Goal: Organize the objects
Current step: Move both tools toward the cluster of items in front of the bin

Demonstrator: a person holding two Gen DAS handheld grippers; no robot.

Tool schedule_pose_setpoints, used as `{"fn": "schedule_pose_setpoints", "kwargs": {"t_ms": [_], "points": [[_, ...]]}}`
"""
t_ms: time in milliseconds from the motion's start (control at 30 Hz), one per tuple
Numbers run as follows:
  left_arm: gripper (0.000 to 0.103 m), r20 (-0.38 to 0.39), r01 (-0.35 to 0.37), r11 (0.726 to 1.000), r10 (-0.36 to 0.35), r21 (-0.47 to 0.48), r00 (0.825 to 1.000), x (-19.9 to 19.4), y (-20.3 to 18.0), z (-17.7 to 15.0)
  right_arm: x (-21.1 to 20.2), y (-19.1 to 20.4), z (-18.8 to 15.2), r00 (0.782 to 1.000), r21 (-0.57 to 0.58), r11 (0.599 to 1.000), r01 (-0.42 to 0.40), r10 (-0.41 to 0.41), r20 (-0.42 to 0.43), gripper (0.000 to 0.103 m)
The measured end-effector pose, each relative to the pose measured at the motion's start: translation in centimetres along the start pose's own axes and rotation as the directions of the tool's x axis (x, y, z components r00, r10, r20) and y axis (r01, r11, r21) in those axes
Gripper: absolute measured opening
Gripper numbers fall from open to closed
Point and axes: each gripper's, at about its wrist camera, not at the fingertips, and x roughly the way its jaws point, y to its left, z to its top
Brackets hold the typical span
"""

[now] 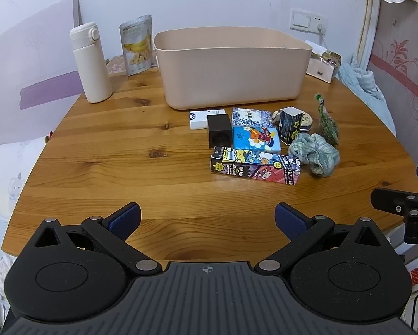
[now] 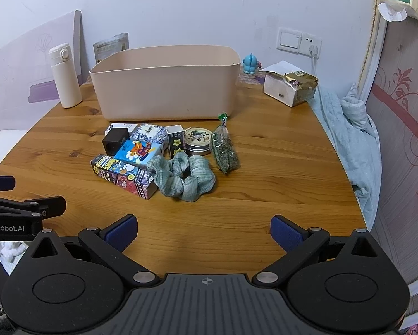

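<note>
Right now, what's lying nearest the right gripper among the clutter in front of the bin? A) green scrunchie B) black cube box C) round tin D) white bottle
A: in the right wrist view the green scrunchie lies at the front edge of the pile, closest to the open right gripper; the round tin sits behind it, toward the bin.

The black two-finger left gripper (image 1: 207, 217) with blue ribbed pads (image 1: 125, 219) hovered level, its jaws spread wide and holding nothing. The matching black right gripper (image 2: 204, 230) hung alongside it, its blue pads (image 2: 288, 233) likewise far apart and empty, both pointing forward.
</note>
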Motion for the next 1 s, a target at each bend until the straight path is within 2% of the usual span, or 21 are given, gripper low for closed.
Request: {"fn": "schedule_pose_setpoints", "kwargs": {"t_ms": [367,1000], "points": [[0.103,-0.012,0.010,1.000,-0.010,0.010,1.000,0.9,0.0,0.3,0.5,-0.1,0.1,1.000,0.005,1.000,0.004,-0.004,-0.009,0.103],[0.103,-0.033,0.083,0.996,-0.082,0.031,0.996,3.4,-1.2,1.4,1.8,-0.9,0.9,1.000,0.011,1.000,-0.010,0.010,-0.004,0.103]]}}
